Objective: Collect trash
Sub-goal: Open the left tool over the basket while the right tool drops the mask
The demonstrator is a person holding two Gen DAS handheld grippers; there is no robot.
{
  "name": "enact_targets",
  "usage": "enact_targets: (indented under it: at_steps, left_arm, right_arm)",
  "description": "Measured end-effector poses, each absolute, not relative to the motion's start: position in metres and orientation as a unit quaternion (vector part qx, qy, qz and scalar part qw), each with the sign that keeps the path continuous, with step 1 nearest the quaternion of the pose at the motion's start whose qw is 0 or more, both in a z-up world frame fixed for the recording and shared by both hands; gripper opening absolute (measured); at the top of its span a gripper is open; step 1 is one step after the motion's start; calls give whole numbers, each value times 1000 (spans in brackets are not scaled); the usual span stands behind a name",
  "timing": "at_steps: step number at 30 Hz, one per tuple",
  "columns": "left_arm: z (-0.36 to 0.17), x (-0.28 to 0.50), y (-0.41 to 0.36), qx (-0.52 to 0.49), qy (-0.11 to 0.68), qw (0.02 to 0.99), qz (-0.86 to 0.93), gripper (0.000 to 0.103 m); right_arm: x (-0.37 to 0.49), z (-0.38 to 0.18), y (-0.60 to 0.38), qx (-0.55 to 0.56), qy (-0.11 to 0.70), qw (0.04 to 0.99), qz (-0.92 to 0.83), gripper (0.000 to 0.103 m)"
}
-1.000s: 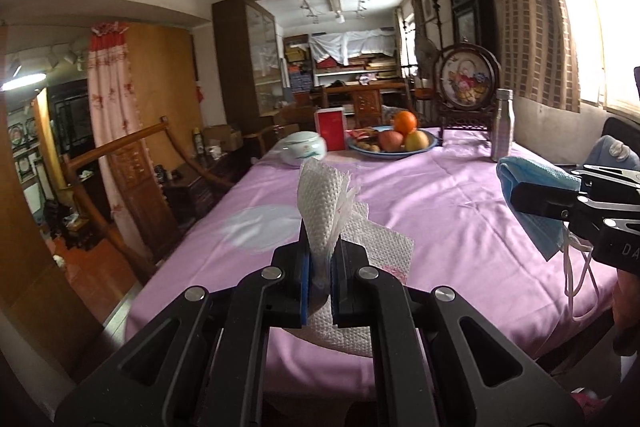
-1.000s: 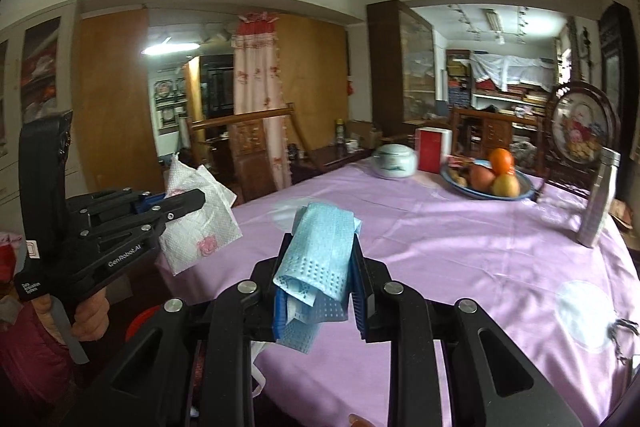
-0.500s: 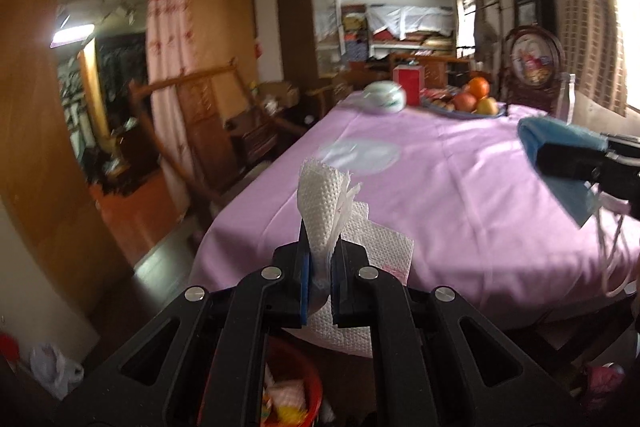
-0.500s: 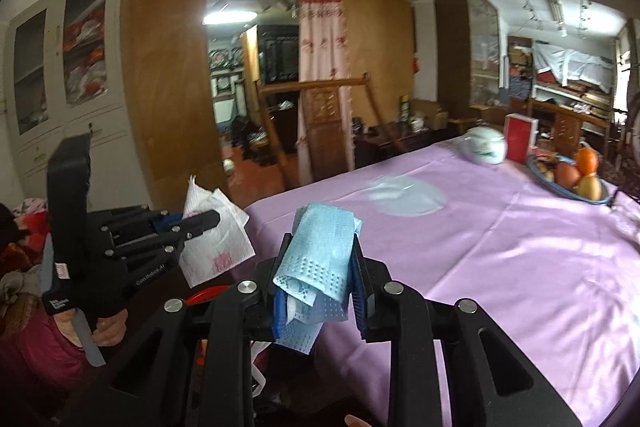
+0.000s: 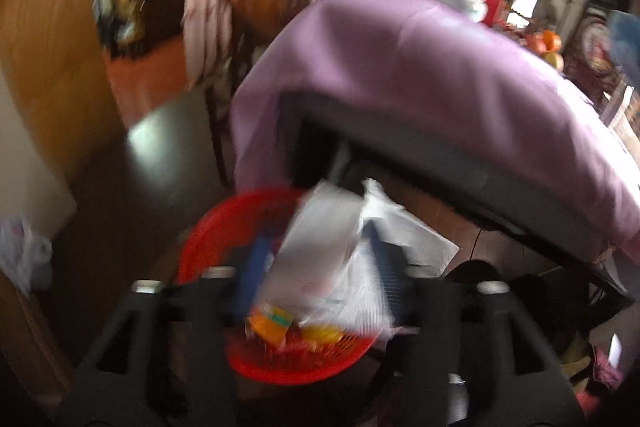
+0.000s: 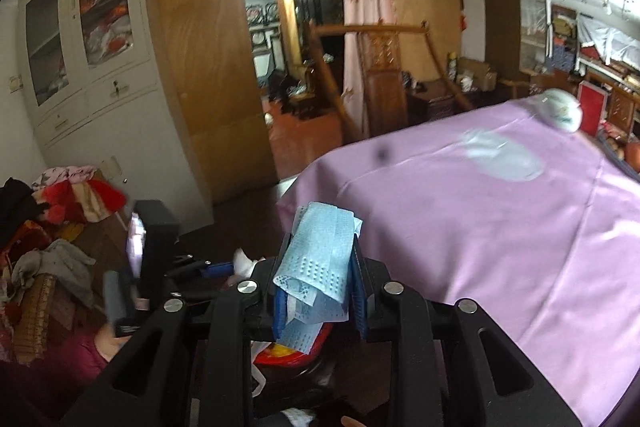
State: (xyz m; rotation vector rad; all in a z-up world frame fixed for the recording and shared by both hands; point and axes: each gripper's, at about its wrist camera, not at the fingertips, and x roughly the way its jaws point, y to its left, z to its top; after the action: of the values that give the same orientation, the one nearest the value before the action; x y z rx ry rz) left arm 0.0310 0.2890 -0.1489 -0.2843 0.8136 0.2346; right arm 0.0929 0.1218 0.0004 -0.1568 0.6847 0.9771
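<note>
In the blurred left wrist view my left gripper (image 5: 320,267) points down over a red trash basket (image 5: 208,239) on the floor, which holds several wrappers. Its jaws are opening. The white paper towel (image 5: 320,247) hangs loose between the spread blue pads. In the right wrist view my right gripper (image 6: 320,291) is shut on a folded blue face mask (image 6: 320,255). It is near the corner of the purple-clothed table (image 6: 480,227). Low at its left is the left gripper (image 6: 200,269). A slice of the red basket (image 6: 288,355) shows under the right fingers.
The table's edge (image 5: 400,67) overhangs the basket. A white cupboard (image 6: 100,87) and a heap of clothes (image 6: 60,207) stand at the left. A white bag (image 5: 24,255) lies on the dark floor. A lidded pot (image 6: 560,111) sits on the table, a wooden chair (image 6: 380,67) beyond.
The left gripper swung down from table height to above the red basket, and its jaws came apart around the paper towel. The right gripper moved left toward the table corner, still gripping the mask.
</note>
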Motion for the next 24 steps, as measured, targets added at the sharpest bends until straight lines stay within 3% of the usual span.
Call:
enact_targets:
  at_steps: [2, 6, 10, 13, 14, 19, 22, 24]
  left_arm:
    - [-159, 25, 301, -149, 400, 895, 126, 63]
    - [-152, 9, 327, -166, 383, 895, 158, 80]
    - [-145, -10, 348, -172, 378, 888, 199, 83]
    - [-146, -27, 359, -160, 389, 877, 230, 84]
    - [-147, -30, 361, -157, 394, 875, 234, 85]
    - [-161, -52, 361, -131, 430, 859, 244, 87]
    - [-166, -63, 353, -119, 444, 854, 244, 87]
    - [-169, -65, 346, -120, 450, 853, 237, 87]
  right_arm:
    - [89, -12, 138, -78, 338, 813, 467, 26]
    - [85, -37, 168, -90, 371, 791, 479, 26]
    - [86, -62, 199, -100, 400, 767, 491, 28]
    - [86, -80, 223, -108, 423, 749, 499, 38]
    - [86, -86, 232, -111, 432, 741, 501, 50]
    - [85, -103, 257, -112, 453, 737, 490, 54]
    - [84, -105, 260, -112, 456, 742, 478, 62]
    - [82, -104, 253, -111, 454, 750, 469, 74]
